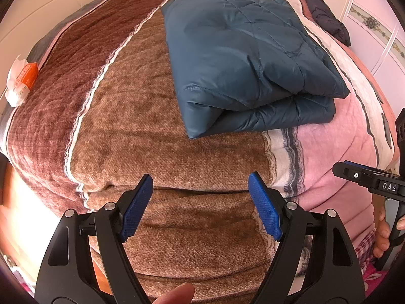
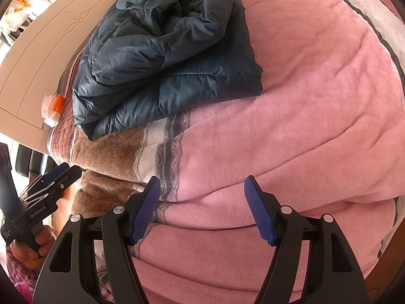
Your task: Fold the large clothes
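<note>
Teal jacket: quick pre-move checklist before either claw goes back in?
1. Left claw open, holding nothing: ok.
2. Right claw open, holding nothing: ok.
3. Teal jacket folded into a stacked bundle on the blanket: ok.
4. Both claws apart from the jacket, over the blanket's near edge: ok.
5. Top layers smooth: not ok, right wrist view shows bunched fabric.
6. Sleeves tucked inside: cannot tell.

Left gripper [image 1: 200,202] with black forked arms, silver round screws, blue dimpled pads [image 1: 136,207], right gripper [image 2: 202,207] black too, blue ribbed pads [image 2: 258,210], white lettering on handles, bare-skinned fingers [image 1: 382,233], pink checked clothing near.
</note>
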Demonstrator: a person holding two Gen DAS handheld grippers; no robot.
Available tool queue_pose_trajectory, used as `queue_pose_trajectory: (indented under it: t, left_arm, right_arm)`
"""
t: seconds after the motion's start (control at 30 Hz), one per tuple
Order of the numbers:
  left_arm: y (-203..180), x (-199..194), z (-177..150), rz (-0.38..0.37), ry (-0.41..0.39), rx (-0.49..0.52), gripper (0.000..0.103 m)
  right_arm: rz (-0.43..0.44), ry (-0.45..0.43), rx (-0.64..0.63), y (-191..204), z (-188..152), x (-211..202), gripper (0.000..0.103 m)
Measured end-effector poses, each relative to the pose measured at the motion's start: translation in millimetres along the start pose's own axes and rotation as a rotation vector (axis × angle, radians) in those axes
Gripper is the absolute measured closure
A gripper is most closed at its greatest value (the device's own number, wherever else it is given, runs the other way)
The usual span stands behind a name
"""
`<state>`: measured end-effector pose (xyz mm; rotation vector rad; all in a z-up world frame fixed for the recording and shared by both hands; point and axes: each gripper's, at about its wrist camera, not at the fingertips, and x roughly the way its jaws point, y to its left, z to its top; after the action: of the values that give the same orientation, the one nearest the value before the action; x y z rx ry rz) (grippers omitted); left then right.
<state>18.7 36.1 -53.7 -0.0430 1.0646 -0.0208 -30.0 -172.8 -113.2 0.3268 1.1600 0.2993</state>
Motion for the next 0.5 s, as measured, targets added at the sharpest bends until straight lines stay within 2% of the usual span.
queue_pose_trajectory:
  t: [0.5]
  left_arm:
    - [-0.6,0.2,-0.3,0.0,0.001,0.001,0.026]
  right_arm:
    - [0.004,0.012,0.001,-3.7,2.8,-0.5,0.035]
